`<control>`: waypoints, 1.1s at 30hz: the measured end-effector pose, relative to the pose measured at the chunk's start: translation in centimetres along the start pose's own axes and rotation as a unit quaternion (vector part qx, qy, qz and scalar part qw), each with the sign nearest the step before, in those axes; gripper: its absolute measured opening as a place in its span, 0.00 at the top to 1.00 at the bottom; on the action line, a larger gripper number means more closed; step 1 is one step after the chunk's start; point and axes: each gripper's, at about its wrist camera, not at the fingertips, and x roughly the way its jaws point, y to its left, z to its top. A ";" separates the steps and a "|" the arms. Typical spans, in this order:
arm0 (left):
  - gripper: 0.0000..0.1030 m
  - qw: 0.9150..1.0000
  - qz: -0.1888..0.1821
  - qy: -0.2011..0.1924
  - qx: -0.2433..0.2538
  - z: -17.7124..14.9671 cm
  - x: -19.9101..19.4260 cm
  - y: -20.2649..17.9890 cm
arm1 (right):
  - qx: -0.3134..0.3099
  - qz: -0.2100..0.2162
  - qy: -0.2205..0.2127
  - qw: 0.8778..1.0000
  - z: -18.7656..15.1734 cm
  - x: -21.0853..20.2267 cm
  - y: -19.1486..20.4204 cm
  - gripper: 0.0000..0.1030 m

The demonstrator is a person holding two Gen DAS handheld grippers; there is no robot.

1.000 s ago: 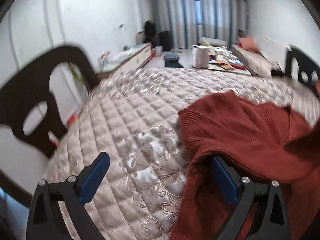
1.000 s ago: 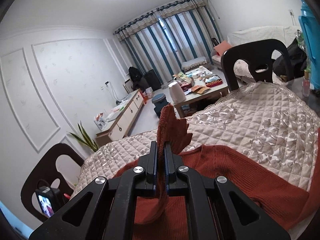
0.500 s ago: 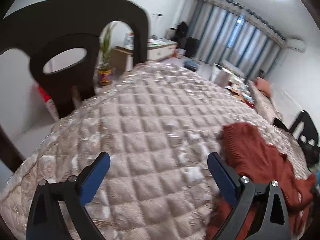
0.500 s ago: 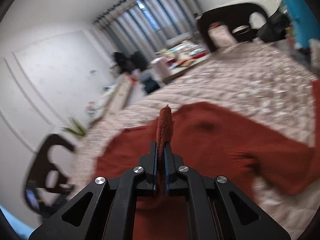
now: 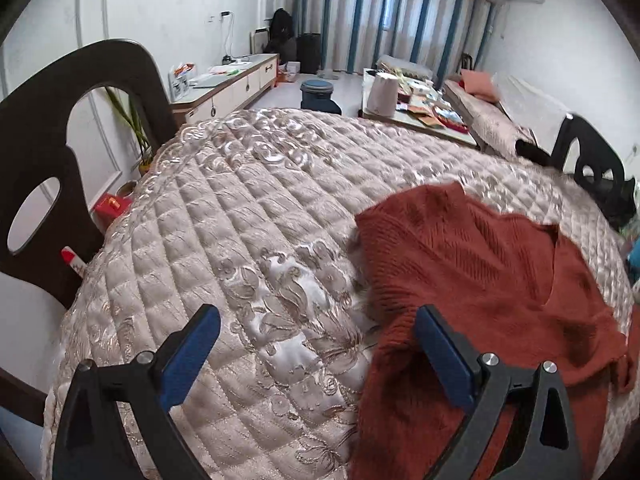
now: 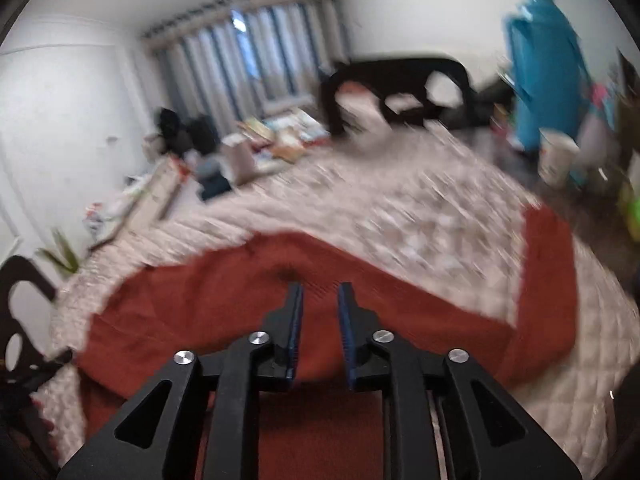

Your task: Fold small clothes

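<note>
Right gripper (image 6: 319, 300) jaws opening, sweater (image 6: 224, 300) cuff released: fold laid. Left gripper (image 5: 316, 348) wide open, empty; sweater edge at your 3 o'clock.

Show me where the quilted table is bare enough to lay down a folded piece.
The widest free patch of the quilted cover lies left of the red sweater, bounded by the dark chair and the far edge. Another strip runs behind the sweater. By the white cup and blue bottle it is crowded.

Rust-red ribbed sweater (image 5: 472, 264), beige floral quilted cover (image 5: 248, 216), blue-striped grey curtains (image 5: 400, 20)
</note>
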 end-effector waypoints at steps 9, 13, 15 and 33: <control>0.04 1.000 0.017 0.019 -0.011 -1.3 0.3 2.5 | -0.216 0.258 0.178 0.925 -1.5 9.8 13.2 0.61; 0.04 0.999 0.019 0.028 -0.010 -1.5 0.7 3.2 | -0.270 0.295 0.201 0.894 -2.4 12.0 16.8 0.61; 0.04 0.999 0.023 0.035 -0.011 -1.5 1.0 3.5 | -0.280 0.289 0.206 0.892 -2.5 13.3 17.8 0.61; 0.04 0.999 -0.002 0.031 -0.013 -2.0 0.5 5.4 | -0.287 0.368 0.225 0.855 -2.4 14.2 23.7 0.90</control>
